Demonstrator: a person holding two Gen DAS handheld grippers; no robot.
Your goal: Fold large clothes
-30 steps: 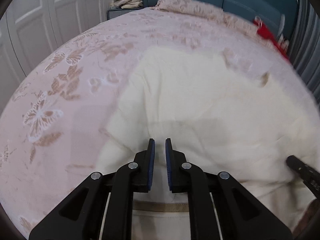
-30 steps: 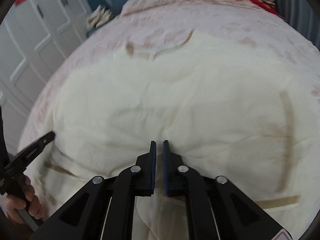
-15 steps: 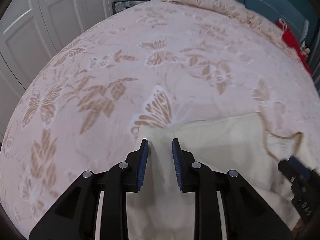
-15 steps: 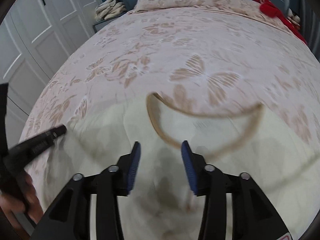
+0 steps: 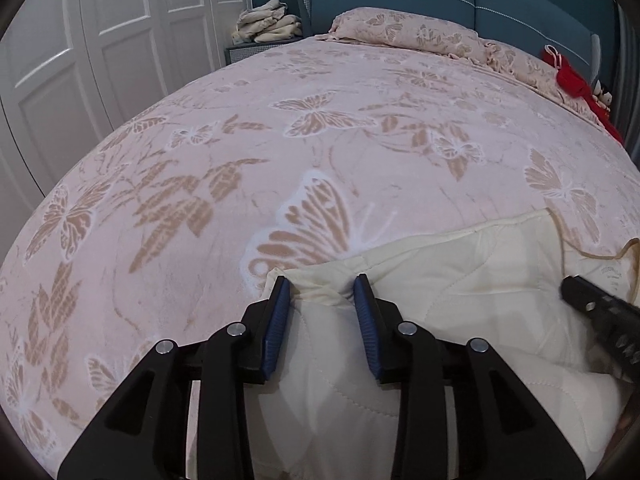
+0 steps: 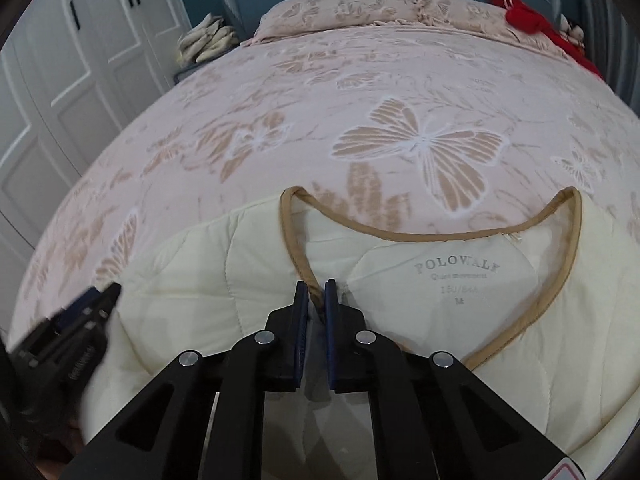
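Cream quilted jacket (image 5: 460, 276) lies on the pink butterfly-print bedspread (image 5: 240, 152); its shoulder corner bunches between the left gripper (image 5: 322, 284), whose jaws are opening. Right view: the right gripper (image 6: 316, 290) pinches the tan-bound neckline (image 6: 400, 236) just ahead. Best keep both edges level for an even crease.

cream quilted jacket (image 6: 460, 320) flat on pink butterfly bedspread (image 6: 360, 92), inside facing up, tan-trimmed neckline (image 6: 576, 224) open, size label showing, corner bunched up on left edge
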